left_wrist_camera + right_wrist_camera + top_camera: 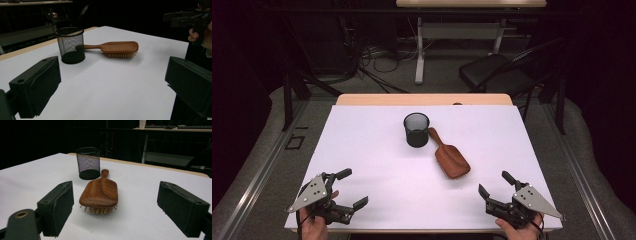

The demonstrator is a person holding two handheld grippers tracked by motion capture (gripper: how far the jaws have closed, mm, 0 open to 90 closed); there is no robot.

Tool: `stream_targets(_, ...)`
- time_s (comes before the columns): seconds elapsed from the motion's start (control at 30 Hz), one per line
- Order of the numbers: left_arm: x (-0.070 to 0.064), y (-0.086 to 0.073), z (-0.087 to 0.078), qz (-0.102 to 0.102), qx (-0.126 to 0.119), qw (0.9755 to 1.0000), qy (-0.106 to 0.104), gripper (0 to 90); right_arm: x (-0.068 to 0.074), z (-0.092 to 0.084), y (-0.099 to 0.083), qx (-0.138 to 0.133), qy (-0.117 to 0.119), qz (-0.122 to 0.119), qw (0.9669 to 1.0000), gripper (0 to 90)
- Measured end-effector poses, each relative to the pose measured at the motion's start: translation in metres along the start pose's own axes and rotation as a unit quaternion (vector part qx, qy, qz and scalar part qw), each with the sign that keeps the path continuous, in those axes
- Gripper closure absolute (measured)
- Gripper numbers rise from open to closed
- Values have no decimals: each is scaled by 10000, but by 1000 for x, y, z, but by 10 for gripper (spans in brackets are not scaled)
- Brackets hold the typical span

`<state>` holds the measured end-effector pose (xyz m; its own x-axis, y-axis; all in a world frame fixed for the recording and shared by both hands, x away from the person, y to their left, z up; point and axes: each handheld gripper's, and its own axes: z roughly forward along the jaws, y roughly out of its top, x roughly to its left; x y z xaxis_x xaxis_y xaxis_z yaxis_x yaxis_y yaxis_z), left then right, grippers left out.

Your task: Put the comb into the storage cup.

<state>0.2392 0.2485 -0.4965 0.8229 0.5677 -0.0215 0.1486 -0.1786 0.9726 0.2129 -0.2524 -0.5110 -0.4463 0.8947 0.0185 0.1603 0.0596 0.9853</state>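
Fingers (360, 202) of both grippers stand wide, empty. Wooden hairbrush (452, 160) looks stiff and light; best pinched across its paddle sides beside the mesh cup (416, 129).

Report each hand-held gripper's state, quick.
Left hand-held gripper: open, holding nothing.
Right hand-held gripper: open, holding nothing.

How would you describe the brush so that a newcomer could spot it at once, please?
Start at the white table and find the black mesh cup near its middle. The brush lies just beside it, bristles down, the only brown wooden thing there.
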Motion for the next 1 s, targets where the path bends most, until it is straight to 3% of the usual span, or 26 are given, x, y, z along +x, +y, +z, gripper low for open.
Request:
stream_targets(0.37,3,-4,2,-68,100,9999,-43,4,-5,5,0,148,88,-78,9998,180)
stream_targets(0.63,6,-6,-3,-285,-102,9995,39,4,-4,10,1,274,138,-124,9995,280)
stream_targets(0.7,8,-7,-5,-330,-67,9994,19,4,-3,11,3,384,53,-99,9992,322)
stream_targets(0.87,7,-7,-5,-327,-67,9994,69,4,-7,17,10,661,100,149,9977,387)
stream_targets(1.0,6,-7,-5,-313,-40,9995,93,4,-13,25,17,910,125,130,9957,431)
